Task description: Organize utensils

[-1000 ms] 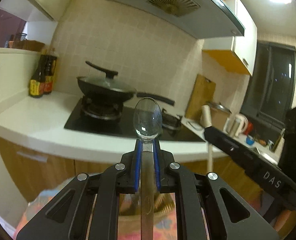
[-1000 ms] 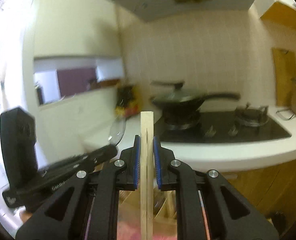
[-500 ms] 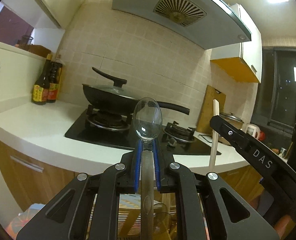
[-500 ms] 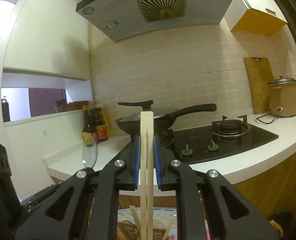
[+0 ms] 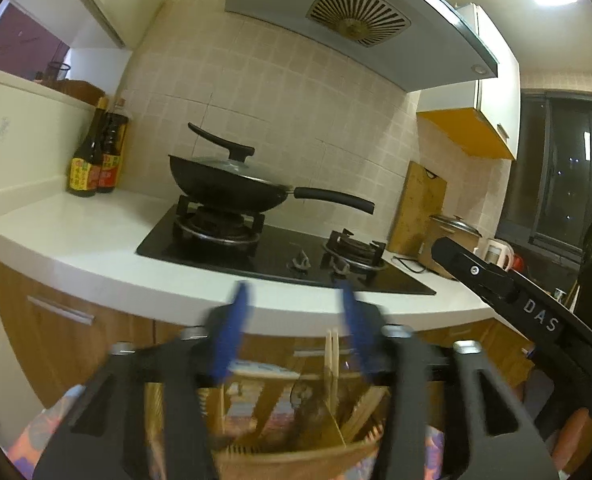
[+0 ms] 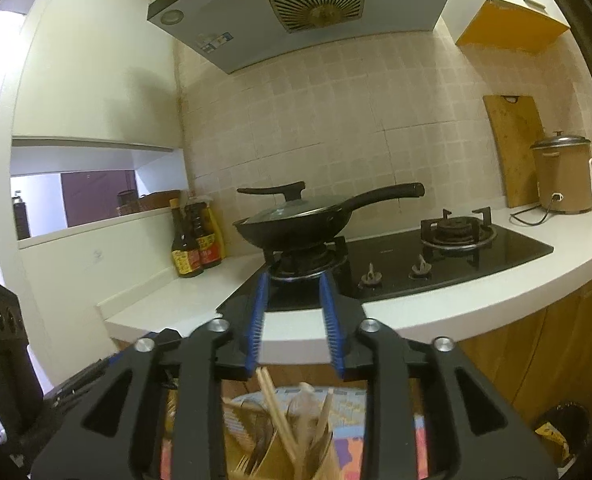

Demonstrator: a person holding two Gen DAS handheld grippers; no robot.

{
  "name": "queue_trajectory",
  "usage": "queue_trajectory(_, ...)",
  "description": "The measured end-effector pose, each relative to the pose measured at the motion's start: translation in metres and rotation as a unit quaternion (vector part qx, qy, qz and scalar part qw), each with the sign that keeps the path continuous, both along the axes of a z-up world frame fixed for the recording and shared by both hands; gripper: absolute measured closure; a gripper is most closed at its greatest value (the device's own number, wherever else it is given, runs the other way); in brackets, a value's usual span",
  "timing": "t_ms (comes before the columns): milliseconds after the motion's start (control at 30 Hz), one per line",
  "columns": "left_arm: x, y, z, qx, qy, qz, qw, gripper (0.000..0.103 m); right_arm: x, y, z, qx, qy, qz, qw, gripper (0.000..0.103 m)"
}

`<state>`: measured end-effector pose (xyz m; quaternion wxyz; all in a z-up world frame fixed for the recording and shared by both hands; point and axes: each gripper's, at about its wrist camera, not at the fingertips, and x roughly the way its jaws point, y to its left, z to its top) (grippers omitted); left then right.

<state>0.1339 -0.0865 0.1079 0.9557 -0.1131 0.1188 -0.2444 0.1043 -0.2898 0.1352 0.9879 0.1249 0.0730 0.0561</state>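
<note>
Left gripper: jaws opening, blue pads blurred with motion, nothing between them. Positioned above wicker utensil holder, in front of white kitchen surface. Chopsticks standing upright in holder below and between the pads, touching neither. Further wooden sticks leaning inside holder; dark shape beside them too blurred to identify.

Right gripper: jaws opening, pads apart, nothing gripped. In the right wrist view, chopsticks resting tilted in holder below the pads, among other pale utensils too blurred to identify. Holder standing on patterned cloth.

Background: black wok with glass lid on left burner of black stove. Two sauce bottles in corner of surface, left of stove. Cutting board leaning against tiled wall, brown cooker just beside it. Range hood above stove. Body of right gripper visible at right edge of left wrist view, lettering "DAS" on it.
</note>
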Motion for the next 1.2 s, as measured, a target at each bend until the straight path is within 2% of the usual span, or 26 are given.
queue_trajectory(67,-0.012,0.006,0.002,0.006,0.000,-0.005,1.0000,0.042,-0.012,-0.001,0.000,0.001,0.007,0.009,1.000,0.048)
queue_trajectory(133,-0.029,0.015,0.004,0.014,-0.006,0.004,0.9999,0.034,-0.028,0.001,0.000,-0.007,0.012,0.010,1.000,0.048)
queue_trajectory(167,-0.037,0.021,0.004,0.014,-0.009,0.011,0.9998,0.024,-0.035,0.003,-0.001,-0.011,0.016,0.012,1.000,0.048)
queue_trajectory(200,-0.047,0.029,0.004,0.009,-0.012,0.019,0.9997,0.020,-0.045,0.003,-0.003,-0.010,0.019,0.014,1.000,0.048)
queue_trajectory(267,-0.060,0.041,0.003,0.003,-0.009,0.027,0.9996,0.019,-0.064,0.006,-0.009,-0.011,0.026,0.018,0.999,0.045)
queue_trajectory(333,-0.073,0.052,-0.002,0.007,0.000,0.046,0.9989,0.017,-0.077,0.009,-0.015,-0.019,0.033,0.020,0.999,0.037)
queue_trajectory(500,-0.106,0.066,-0.034,0.041,0.024,0.093,0.9945,0.014,-0.109,0.024,-0.050,-0.053,0.063,0.005,0.997,0.024)
queue_trajectory(633,-0.127,0.065,-0.068,0.077,0.026,0.140,0.9868,0.014,-0.125,0.031,-0.088,-0.068,0.091,-0.022,0.993,0.021)
queue_trajectory(767,-0.136,0.065,-0.088,0.093,0.018,0.173,0.9803,0.014,-0.132,0.036,-0.121,-0.082,0.109,-0.048,0.990,0.021)
queue_trajectory(933,-0.141,0.055,-0.100,0.131,0.007,0.175,0.9757,0.014,-0.128,0.036,-0.136,-0.081,0.118,-0.046,0.989,0.021)
queue_trajectory(1100,-0.143,0.047,-0.102,0.170,-0.015,0.210,0.9625,0.011,-0.125,0.042,-0.146,-0.111,0.125,-0.043,0.985,0.021)
queue_trajectory(1200,-0.142,0.048,-0.103,0.172,-0.008,0.207,0.9632,0.008,-0.119,0.040,-0.152,-0.106,0.142,-0.036,0.984,0.021)
